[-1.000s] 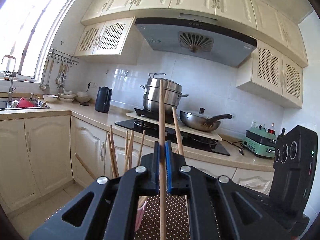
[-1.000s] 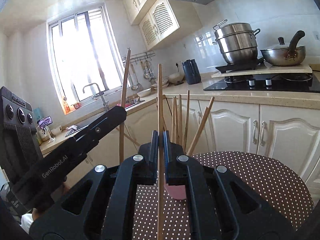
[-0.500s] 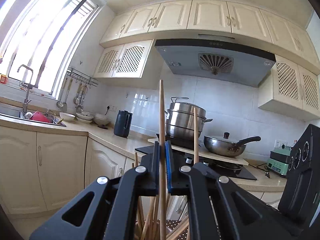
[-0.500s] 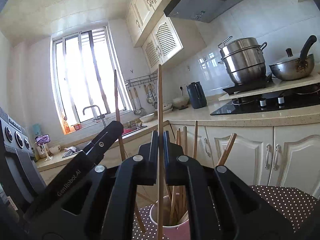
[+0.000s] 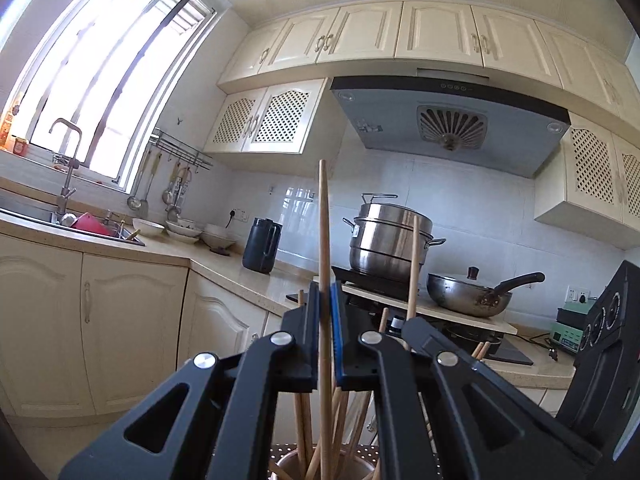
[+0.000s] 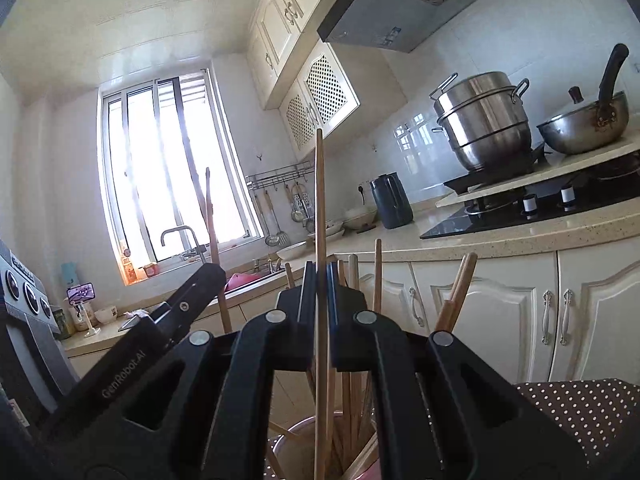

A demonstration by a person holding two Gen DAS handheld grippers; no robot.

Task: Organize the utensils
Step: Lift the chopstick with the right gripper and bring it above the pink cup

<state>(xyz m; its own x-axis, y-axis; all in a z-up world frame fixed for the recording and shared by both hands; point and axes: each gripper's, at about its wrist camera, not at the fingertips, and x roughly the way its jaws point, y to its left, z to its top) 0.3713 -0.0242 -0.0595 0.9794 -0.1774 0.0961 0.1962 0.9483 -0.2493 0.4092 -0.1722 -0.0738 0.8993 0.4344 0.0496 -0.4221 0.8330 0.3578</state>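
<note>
My left gripper (image 5: 325, 300) is shut on an upright wooden chopstick (image 5: 324, 224) whose lower end reaches into a pink cup (image 5: 288, 465) crowded with several chopsticks. In the right wrist view my right gripper (image 6: 320, 280) is shut on another upright chopstick (image 6: 319, 200), its lower end down inside the same pink cup (image 6: 290, 436). The left gripper's black body (image 6: 160, 328) shows at the left of that view, and the right gripper's body (image 5: 600, 360) at the right of the left wrist view. The cup stands on a brown polka-dot surface (image 6: 580, 408).
Cream cabinets (image 6: 500, 312) and a stone counter (image 6: 520, 236) run behind the cup. On the hob sit a steel steamer pot (image 5: 390, 240) and a wok (image 5: 468, 292). A black kettle (image 5: 262, 250), bowls and a sink with a tap (image 5: 66, 168) lie under the window.
Both grippers have sunk and tilted upward with their chopsticks. The cup has come in at the bottom of both views, with the chopsticks' lower ends now inside it.
</note>
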